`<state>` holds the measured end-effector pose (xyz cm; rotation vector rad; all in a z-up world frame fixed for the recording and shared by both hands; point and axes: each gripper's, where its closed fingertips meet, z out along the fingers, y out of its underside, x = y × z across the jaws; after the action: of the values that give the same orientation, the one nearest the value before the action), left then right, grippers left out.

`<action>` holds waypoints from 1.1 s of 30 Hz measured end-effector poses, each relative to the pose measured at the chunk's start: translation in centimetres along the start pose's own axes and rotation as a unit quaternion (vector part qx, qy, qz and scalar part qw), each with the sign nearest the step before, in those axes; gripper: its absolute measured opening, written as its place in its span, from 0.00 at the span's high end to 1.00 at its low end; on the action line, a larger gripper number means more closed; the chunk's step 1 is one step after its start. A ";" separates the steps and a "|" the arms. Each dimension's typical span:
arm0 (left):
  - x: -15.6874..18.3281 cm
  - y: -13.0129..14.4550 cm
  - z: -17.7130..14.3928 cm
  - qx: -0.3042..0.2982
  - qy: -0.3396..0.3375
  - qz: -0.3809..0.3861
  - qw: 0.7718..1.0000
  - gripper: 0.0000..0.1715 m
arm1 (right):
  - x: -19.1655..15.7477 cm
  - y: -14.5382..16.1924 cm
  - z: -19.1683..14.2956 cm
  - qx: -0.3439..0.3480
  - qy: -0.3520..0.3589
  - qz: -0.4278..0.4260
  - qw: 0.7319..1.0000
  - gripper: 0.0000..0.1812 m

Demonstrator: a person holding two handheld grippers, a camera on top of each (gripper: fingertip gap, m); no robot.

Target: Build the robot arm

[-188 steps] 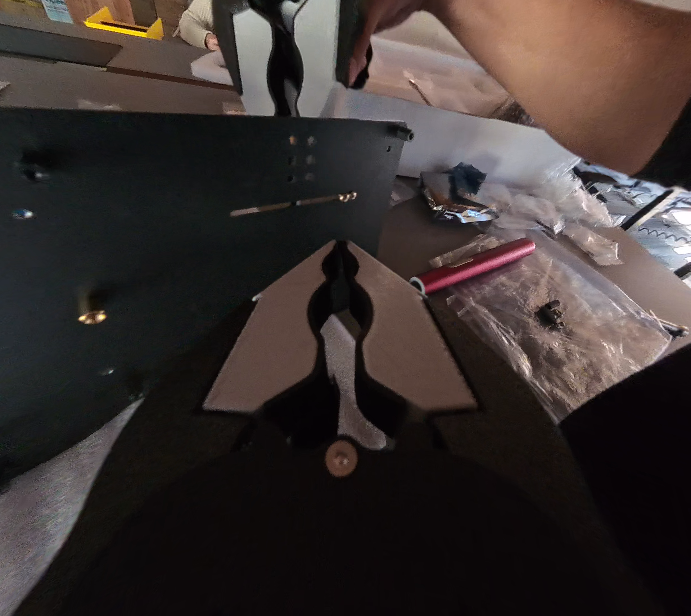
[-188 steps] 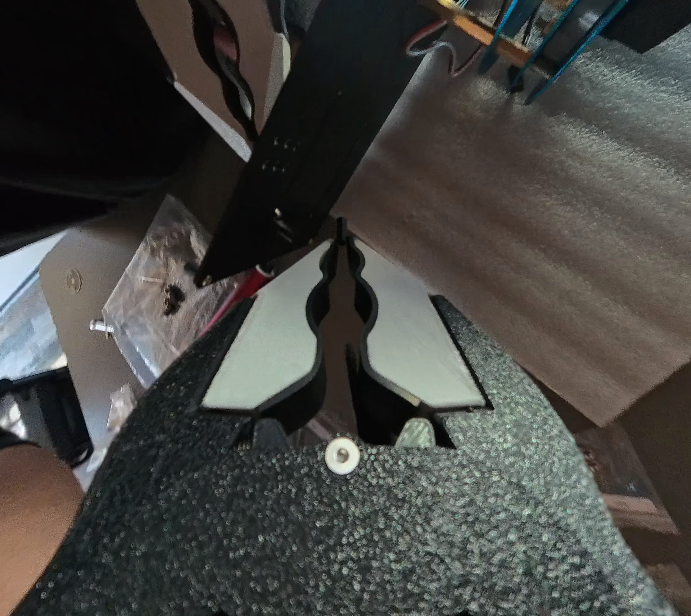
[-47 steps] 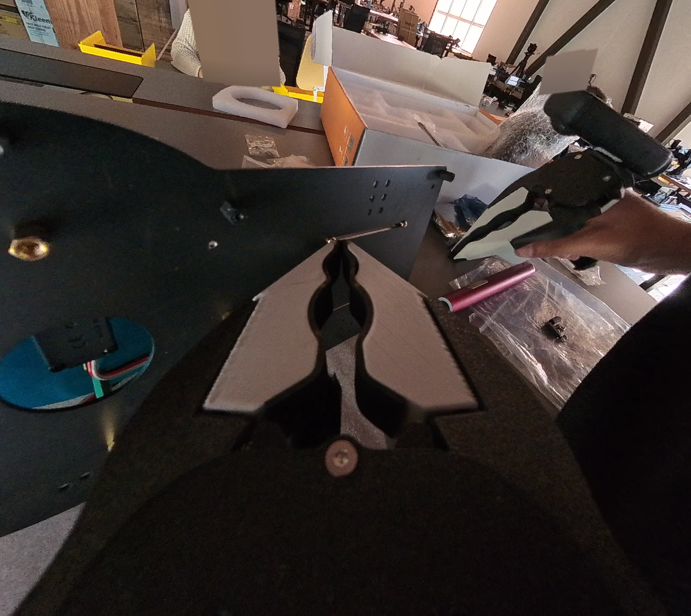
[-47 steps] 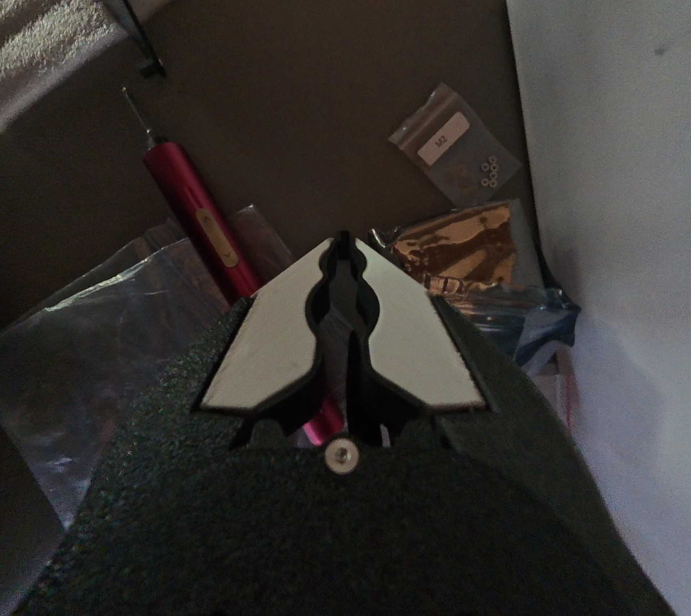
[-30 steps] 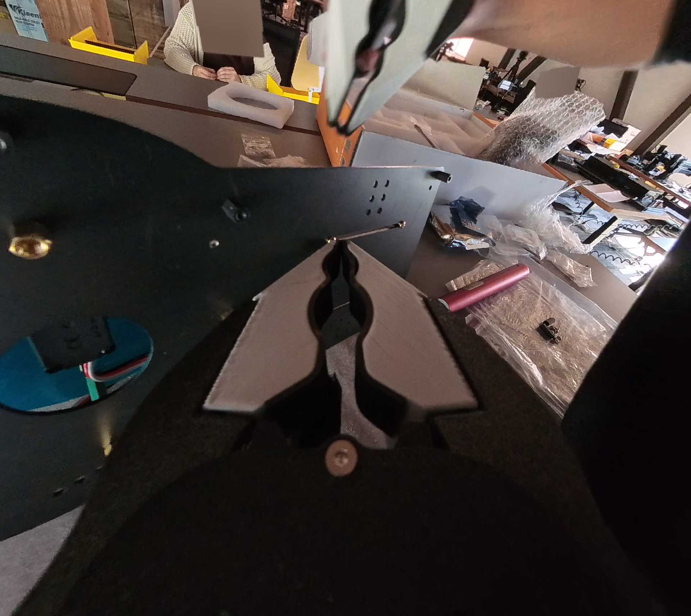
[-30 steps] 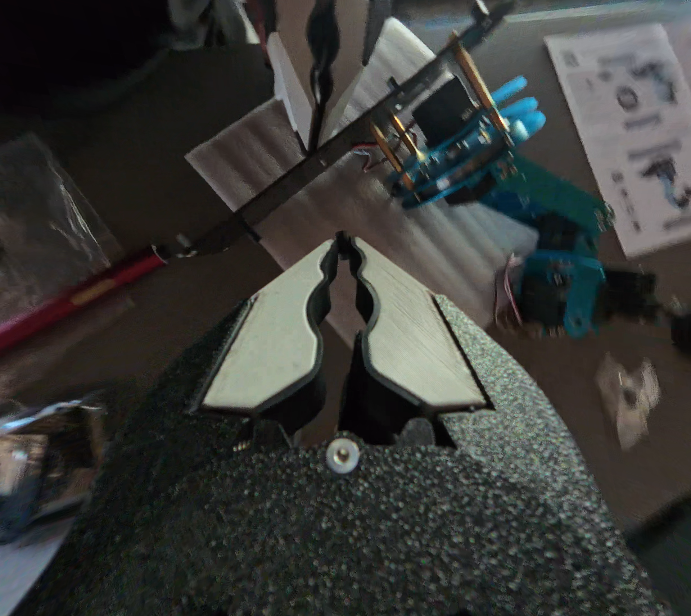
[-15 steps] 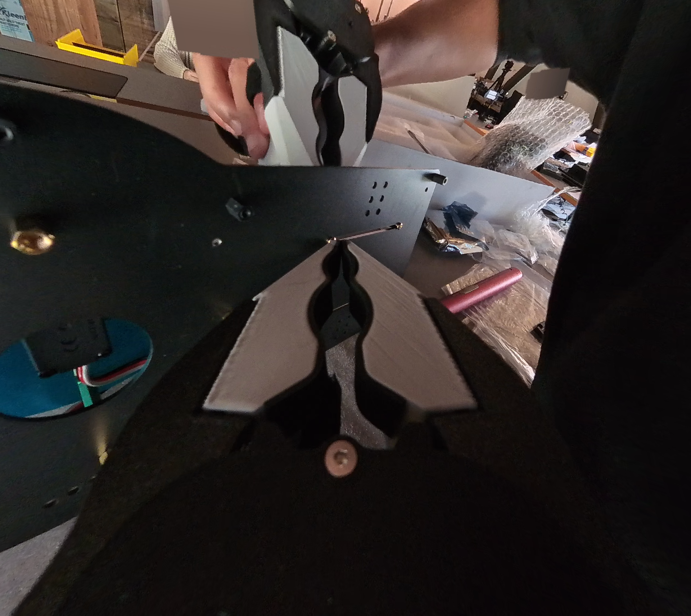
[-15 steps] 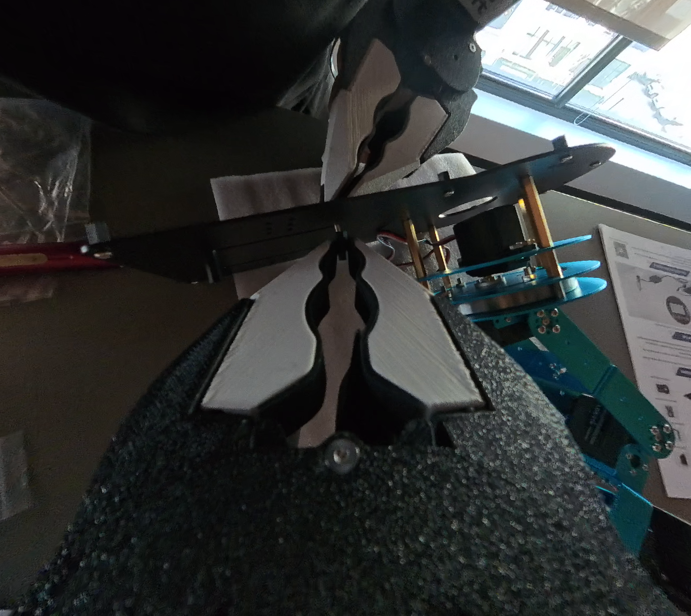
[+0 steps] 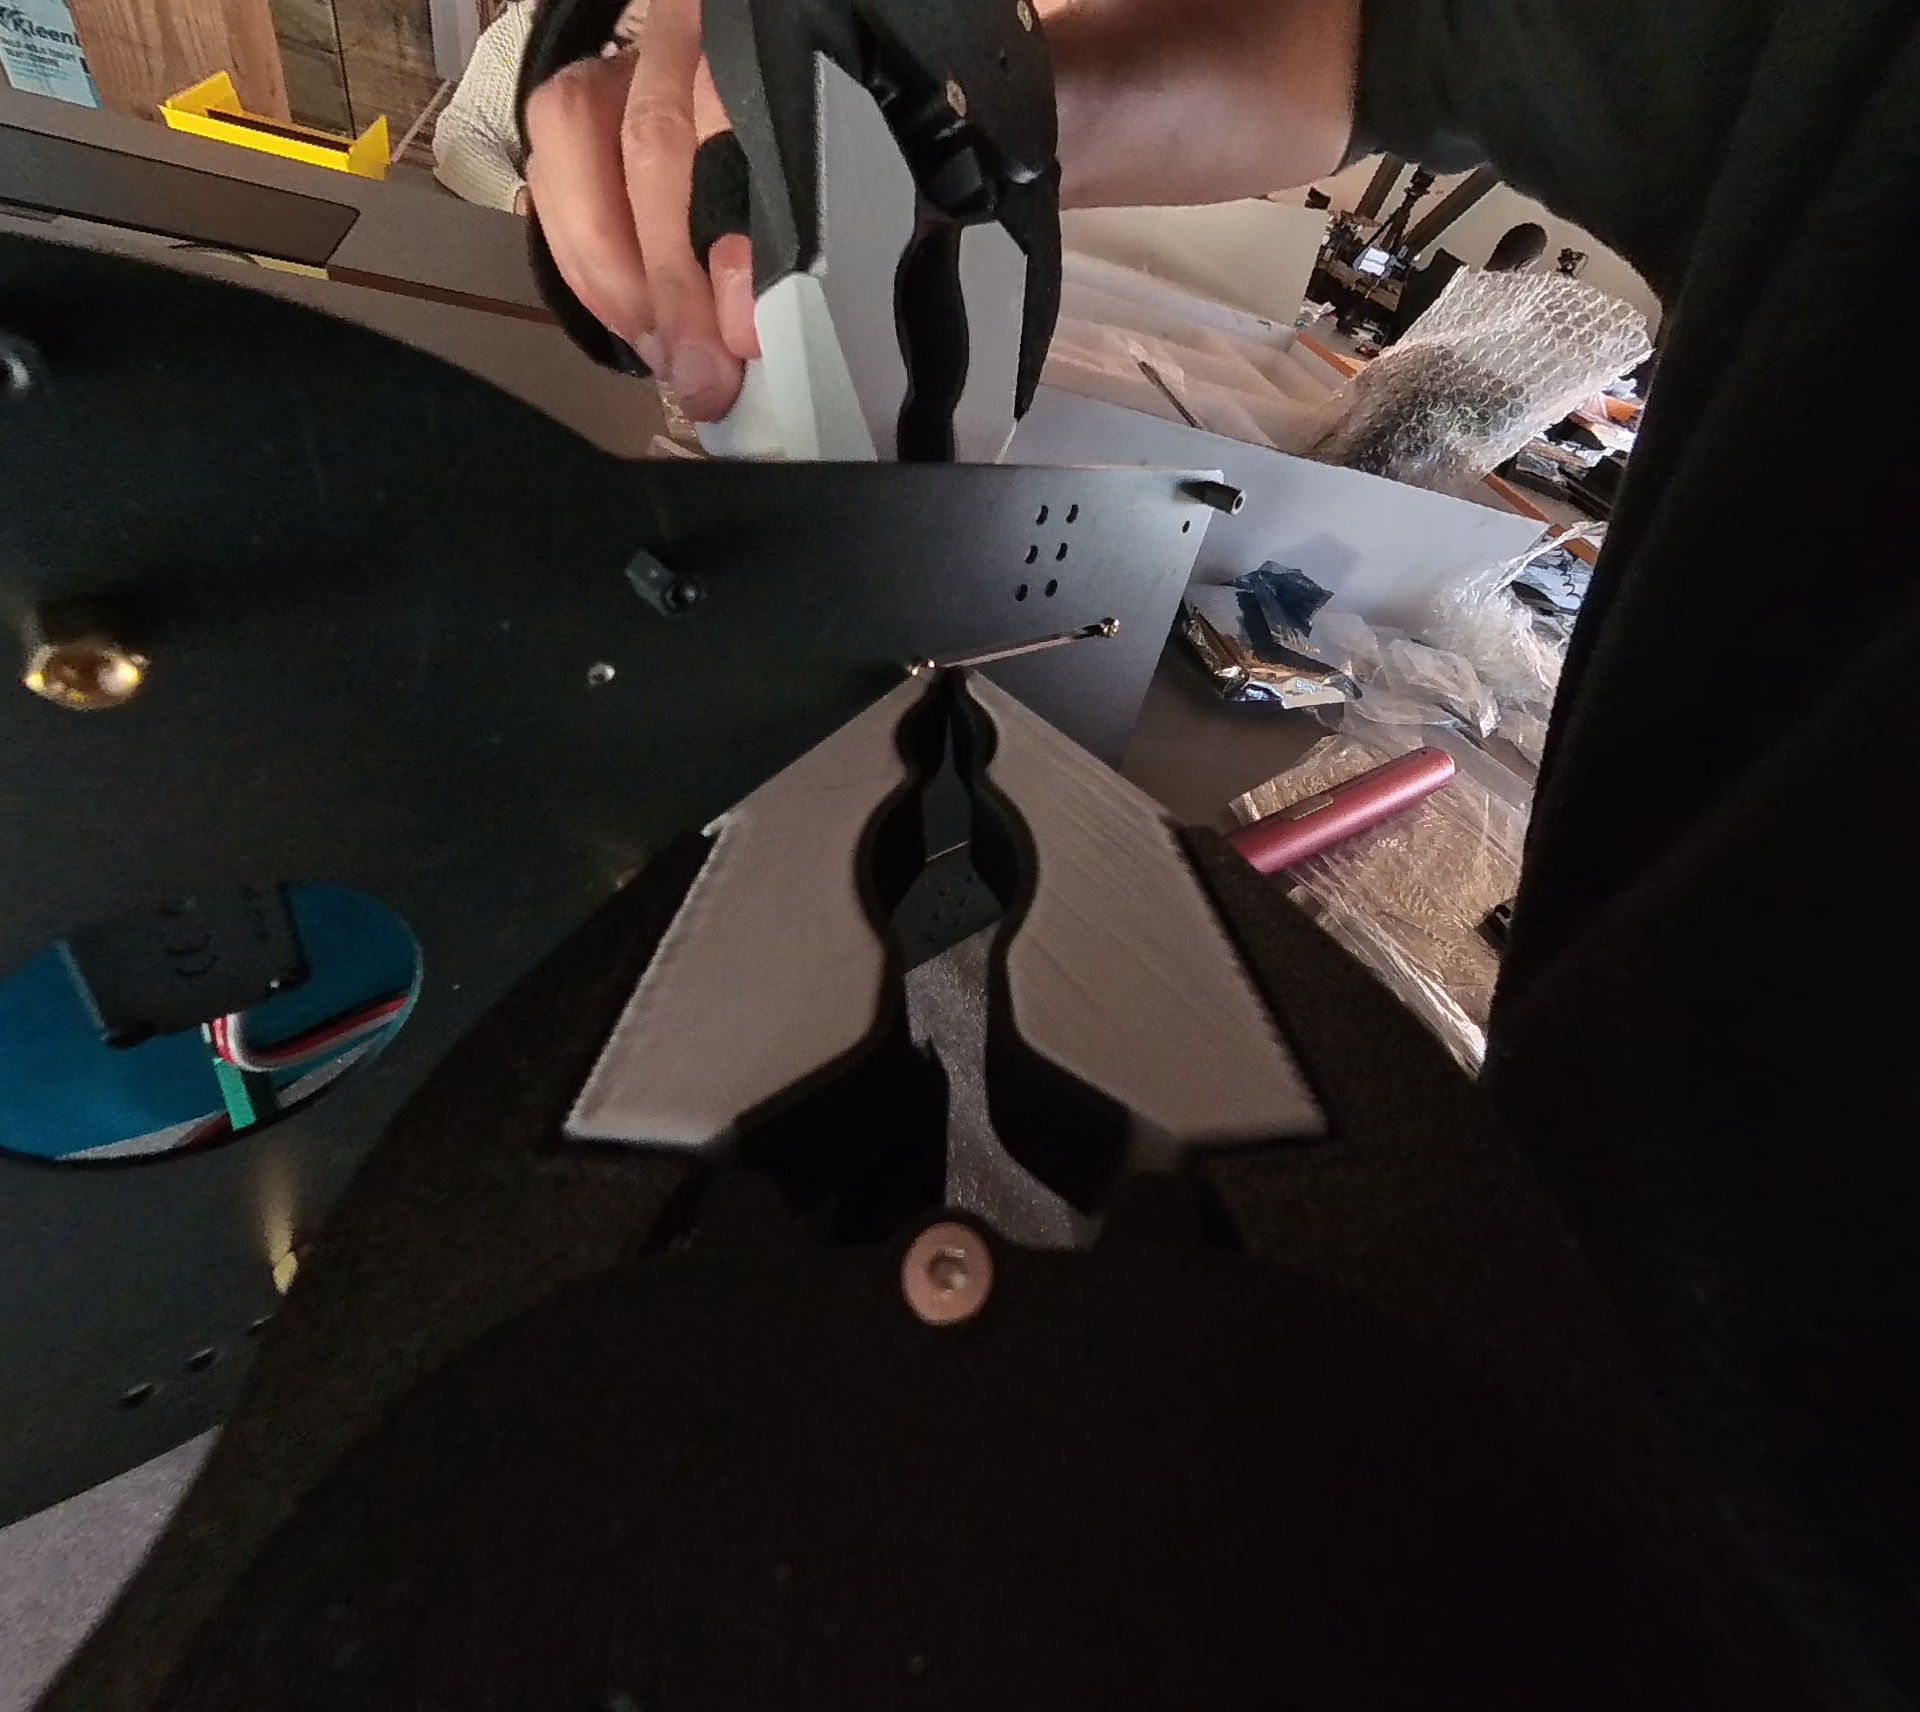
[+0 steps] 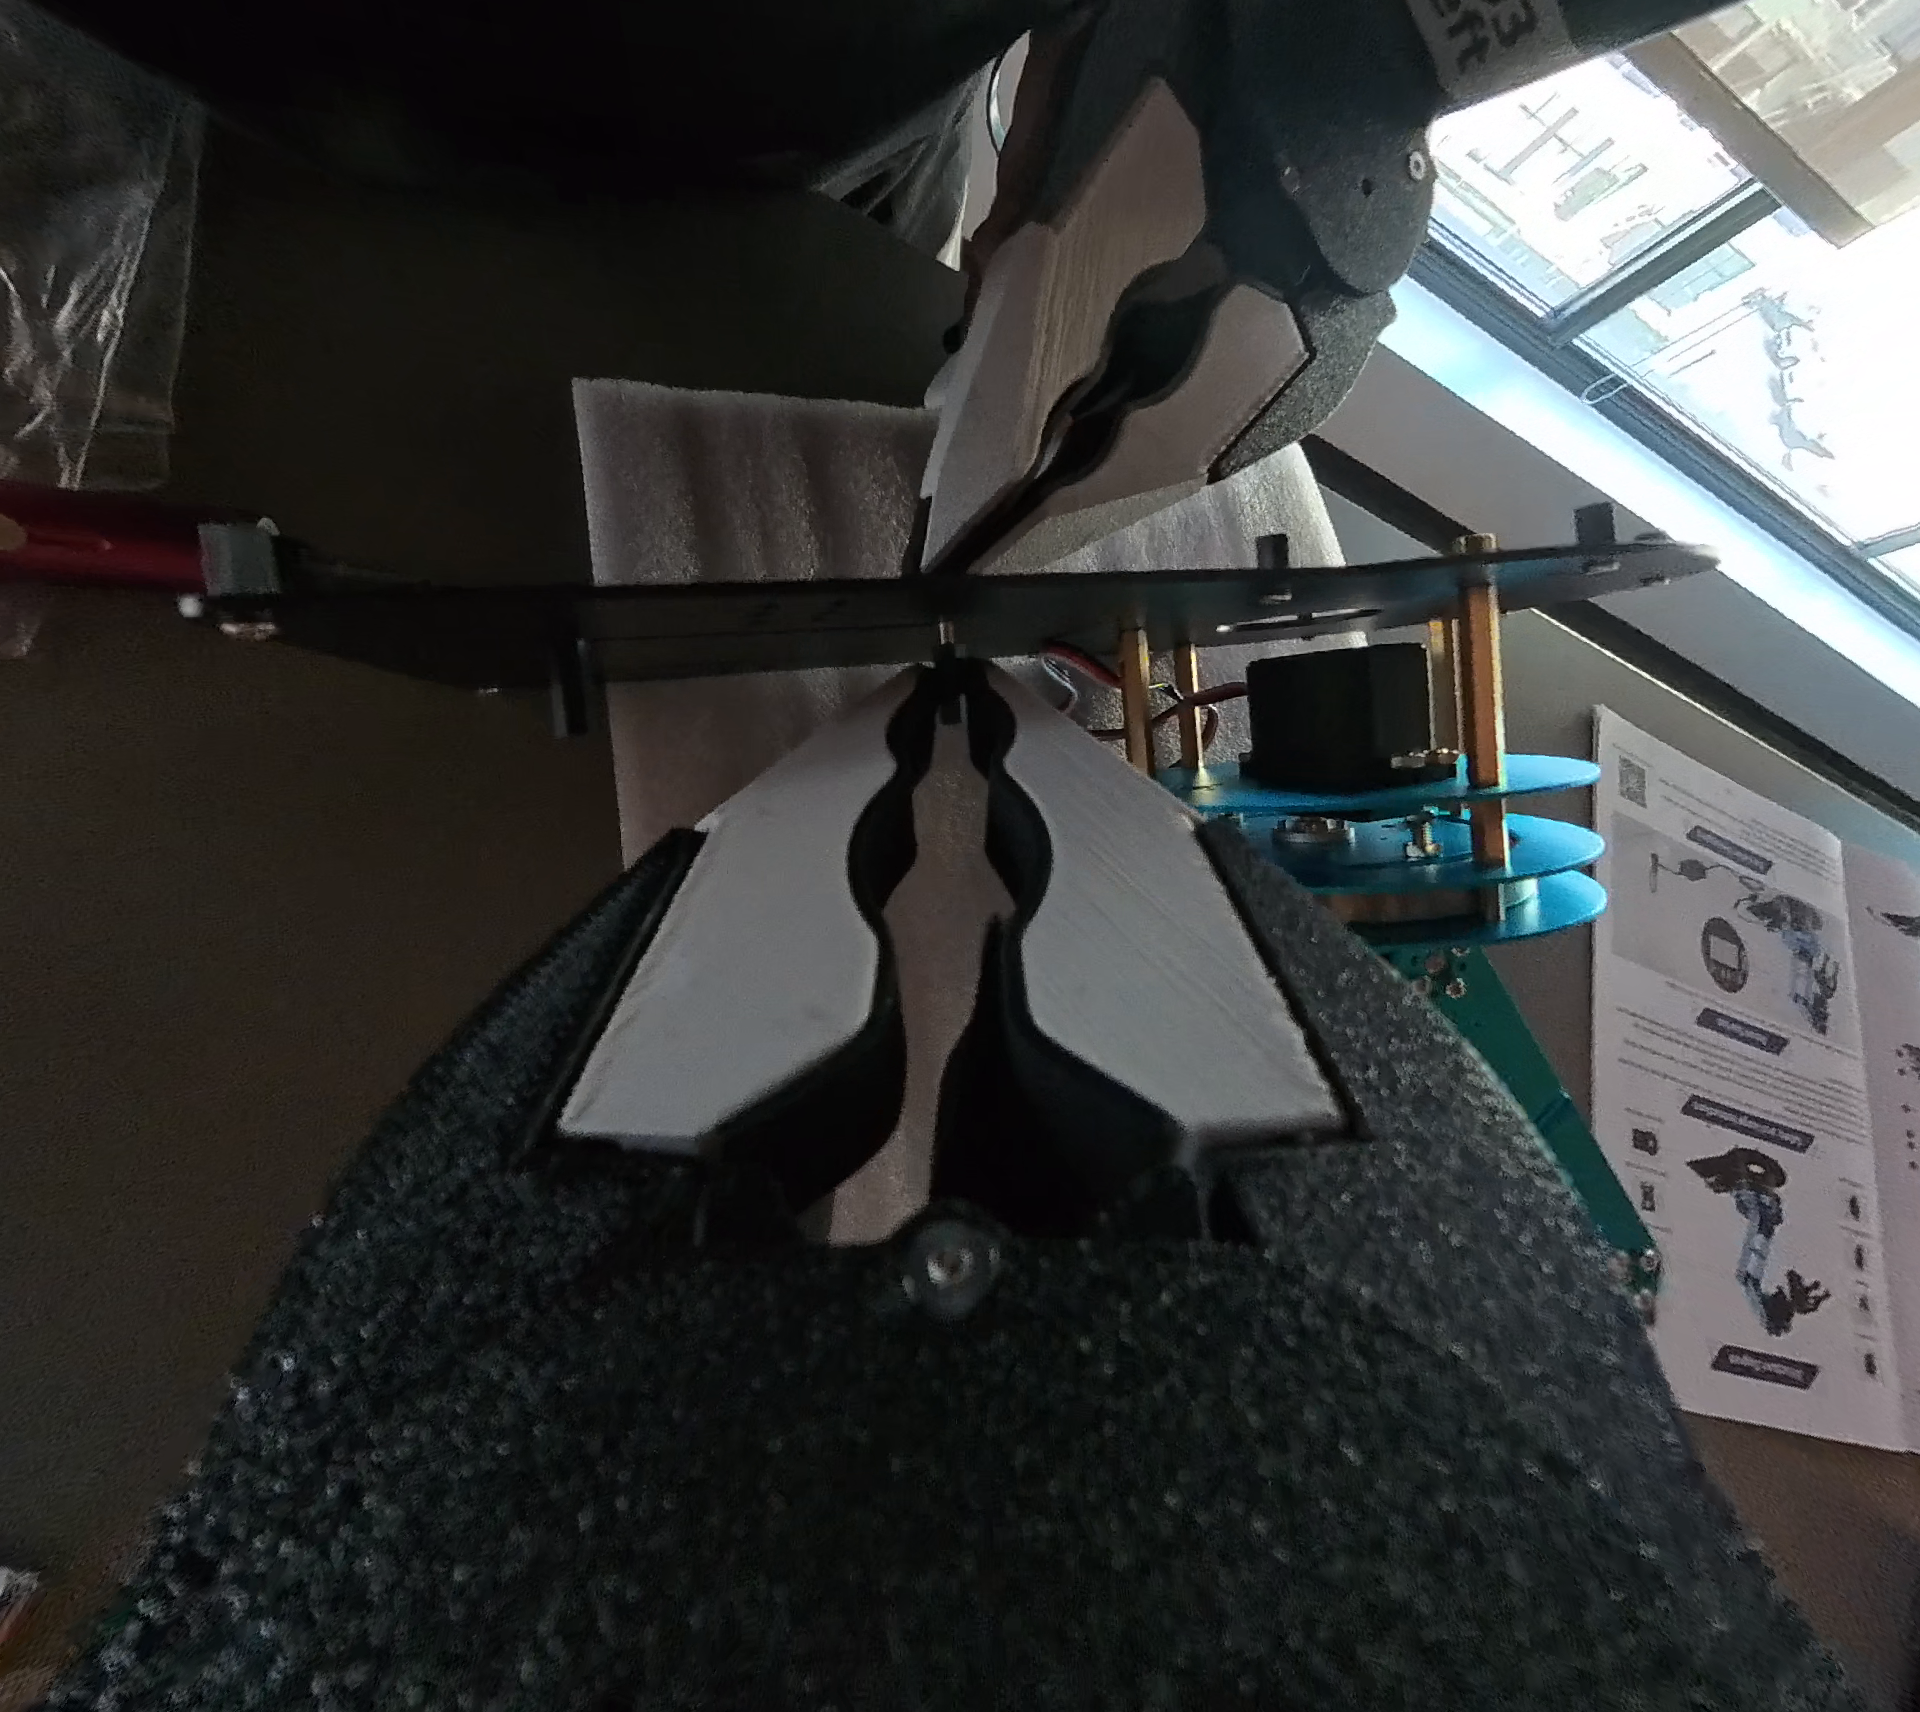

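My left gripper (image 9: 940,683) is shut on the edge of a black metal plate (image 9: 416,571) and holds it tilted up off the table. The plate carries brass standoffs (image 10: 1475,675), a black motor (image 10: 1340,706) and the blue discs (image 10: 1455,841) of a robot arm base. My right gripper (image 10: 951,688) is on the plate's other face, directly opposite the left gripper (image 10: 930,561). It is shut on a small dark fastener (image 10: 949,701) touching the plate (image 10: 727,613). In the left wrist view the right gripper (image 9: 930,452) has its tips hidden behind the plate's top edge.
A red screwdriver (image 9: 1340,815) lies on clear plastic bags (image 9: 1382,914) to the right. A foil bag (image 9: 1268,675), a white box (image 9: 1351,540) and bubble wrap (image 9: 1486,374) lie beyond. A white foam sheet (image 10: 727,467) and an instruction sheet (image 10: 1745,1039) lie under the assembly. Only a small space, under 4 cm, lies between the two pairs of fingers.
My right gripper left the bags and screwdriver, swung up over the plate and came in against its far face opposite the left gripper. The left gripper kept its hold on the plate.
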<state>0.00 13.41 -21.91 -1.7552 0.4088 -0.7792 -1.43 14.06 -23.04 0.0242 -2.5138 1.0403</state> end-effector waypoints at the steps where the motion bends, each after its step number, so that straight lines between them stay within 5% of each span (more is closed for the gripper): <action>1: 0.0 0.0 0.0 0.000 0.000 0.001 1.000 1.00 | 0.0 0.0 0.0 -0.003 -0.001 -0.009 1.000 0.97; 11: 0.1 0.0 0.1 0.004 0.000 -0.005 1.000 1.00 | -0.2 -0.2 0.0 -0.005 -0.014 -0.018 1.000 0.97; 17: 0.1 0.0 0.1 0.001 -0.007 0.005 1.000 1.00 | -0.4 -0.2 0.0 0.015 -0.104 0.099 0.990 0.97; 23: 0.0 0.0 0.1 0.001 -0.011 0.005 1.000 1.00 | -0.7 -0.4 -0.2 0.076 -0.244 0.288 0.923 0.98; 27: 0.0 0.0 0.1 -0.001 -0.011 0.009 1.000 1.00 | -0.8 -0.5 -0.3 0.099 -0.338 0.403 0.845 0.98; 33: -0.1 -0.1 0.0 0.001 -0.014 0.011 1.000 1.00 | -0.4 -0.5 -0.1 0.127 -0.374 0.516 0.760 0.98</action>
<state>-0.14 13.49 -21.83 -1.7545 0.4072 -0.7380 -0.90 13.72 -22.76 -1.2350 -3.0403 2.1188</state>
